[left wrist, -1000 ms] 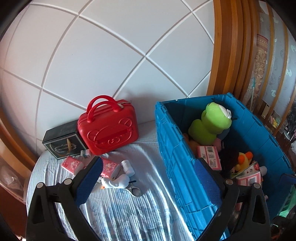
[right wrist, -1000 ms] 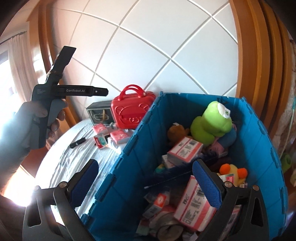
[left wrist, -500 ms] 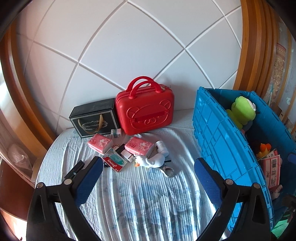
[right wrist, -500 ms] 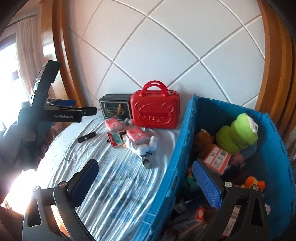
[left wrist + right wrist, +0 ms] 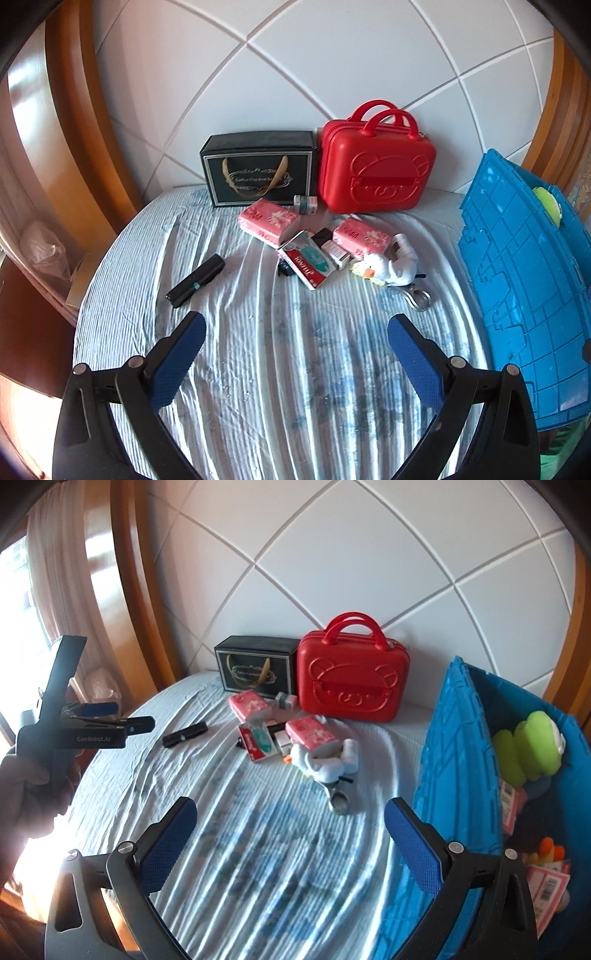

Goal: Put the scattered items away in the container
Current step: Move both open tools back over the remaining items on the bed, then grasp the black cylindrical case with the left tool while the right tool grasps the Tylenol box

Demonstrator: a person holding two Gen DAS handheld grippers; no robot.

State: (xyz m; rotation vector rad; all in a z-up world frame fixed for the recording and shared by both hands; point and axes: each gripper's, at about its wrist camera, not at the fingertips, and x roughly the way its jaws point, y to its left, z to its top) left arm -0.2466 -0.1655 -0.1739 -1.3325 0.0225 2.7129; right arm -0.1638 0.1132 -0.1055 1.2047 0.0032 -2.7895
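Both grippers hang empty above the bedspread (image 5: 295, 387), each with its jaws wide apart. The left gripper (image 5: 295, 347) faces a loose heap of small things lying ahead of it. The right gripper (image 5: 290, 829) faces the same heap from a little further right, with the blue crate (image 5: 461, 760) just off its right finger.

The heap sits ahead of both and slightly right of centre for the left one: two pink tissue packs (image 5: 267, 221), a red-and-green box (image 5: 306, 260), a white plush duck (image 5: 386, 267) with a metal clip (image 5: 417, 299) at its near end, and some smaller boxes among them. The duck and clip are the nearest pieces to the crate and lie closer to the right gripper's line. The plush runs roughly crosswise to that gripper's fingers, so a straight reach forward with jaws as they are would probably straddle it.

A black tube (image 5: 195, 277) lies alone, ahead and left of the left gripper, well apart from the heap. Its long axis runs diagonally, near end to the left, far end to the right. The left gripper is clearly the nearer one, and would likely need to turn so its jaws close across the tube.

Behind the heap a red case (image 5: 376, 173) and a black box (image 5: 258, 170) stand against the wall.
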